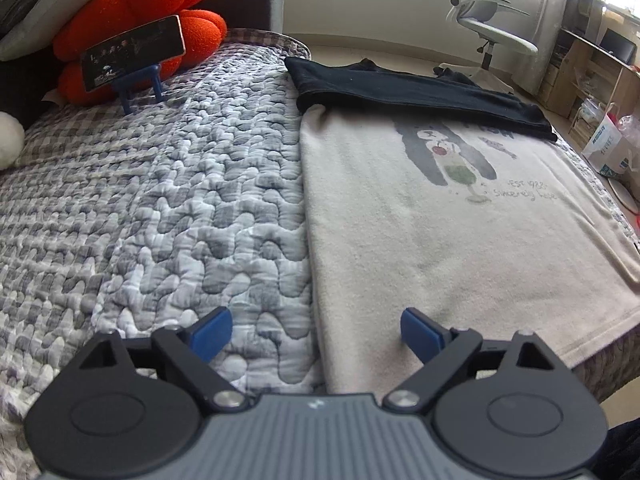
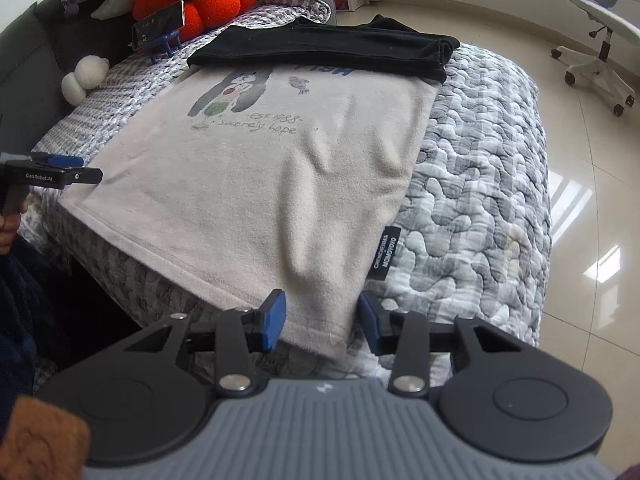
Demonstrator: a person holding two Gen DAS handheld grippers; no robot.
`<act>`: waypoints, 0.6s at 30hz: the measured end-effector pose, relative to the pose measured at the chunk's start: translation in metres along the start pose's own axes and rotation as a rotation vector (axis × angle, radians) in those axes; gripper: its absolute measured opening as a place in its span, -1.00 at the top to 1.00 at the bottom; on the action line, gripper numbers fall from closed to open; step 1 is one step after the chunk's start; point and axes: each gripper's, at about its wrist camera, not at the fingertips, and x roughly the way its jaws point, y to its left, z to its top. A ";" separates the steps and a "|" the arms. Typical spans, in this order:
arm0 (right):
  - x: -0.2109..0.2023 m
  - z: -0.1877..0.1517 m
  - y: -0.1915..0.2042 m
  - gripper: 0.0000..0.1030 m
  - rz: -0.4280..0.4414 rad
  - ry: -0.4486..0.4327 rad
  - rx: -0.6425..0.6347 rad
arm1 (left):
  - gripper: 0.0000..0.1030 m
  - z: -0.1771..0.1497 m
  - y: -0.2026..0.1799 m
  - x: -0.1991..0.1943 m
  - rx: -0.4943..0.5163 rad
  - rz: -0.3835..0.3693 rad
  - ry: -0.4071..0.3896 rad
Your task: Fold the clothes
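A cream T-shirt (image 1: 440, 240) with a dog print lies flat on the quilted bed (image 1: 180, 220). A folded black garment (image 1: 400, 88) lies across its far end. My left gripper (image 1: 316, 332) is open low over the near left part of the shirt, and the shirt's left edge runs between its fingers. In the right wrist view the T-shirt (image 2: 260, 160) shows creases near its right side. My right gripper (image 2: 322, 322) is open around the near right hem corner, with the cloth between the blue pads and not pinched flat. The left gripper (image 2: 76, 168) shows at that view's left edge.
An orange plush (image 1: 140, 12), a phone on a blue stand (image 1: 132, 56) and a white plush (image 2: 84, 76) sit at the bed's far left. A white office chair (image 2: 600, 32) stands on the glossy floor right of the bed. Shelves and boxes (image 1: 592, 80) line the far side.
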 end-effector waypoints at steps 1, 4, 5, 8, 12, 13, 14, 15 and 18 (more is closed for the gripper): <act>-0.002 -0.003 -0.001 0.19 0.001 0.001 0.008 | -0.58 -0.001 0.001 -0.002 -0.002 -0.001 -0.002; -0.008 -0.009 -0.003 0.21 0.004 -0.001 0.030 | -0.30 -0.002 0.003 -0.005 -0.001 -0.006 0.003; -0.010 -0.011 -0.005 0.21 0.011 -0.003 0.045 | -0.22 -0.003 0.004 -0.006 -0.001 -0.007 0.005; -0.014 -0.013 -0.010 0.22 0.028 -0.016 0.090 | -0.12 -0.004 0.007 -0.009 -0.004 -0.015 0.007; -0.023 -0.012 -0.023 0.20 0.080 -0.065 0.201 | -0.03 -0.006 0.007 -0.011 -0.003 -0.031 0.016; -0.025 -0.012 -0.028 0.19 0.103 -0.078 0.244 | -0.02 -0.007 0.006 -0.011 0.000 -0.037 0.018; -0.027 -0.011 -0.033 0.19 0.126 -0.090 0.288 | -0.02 -0.007 0.005 -0.011 0.004 -0.043 0.020; -0.027 -0.011 -0.036 0.19 0.136 -0.092 0.314 | -0.02 -0.008 0.004 -0.011 0.008 -0.043 0.021; -0.021 -0.012 -0.038 0.34 0.117 -0.056 0.342 | -0.05 -0.009 0.001 -0.010 0.023 -0.037 0.021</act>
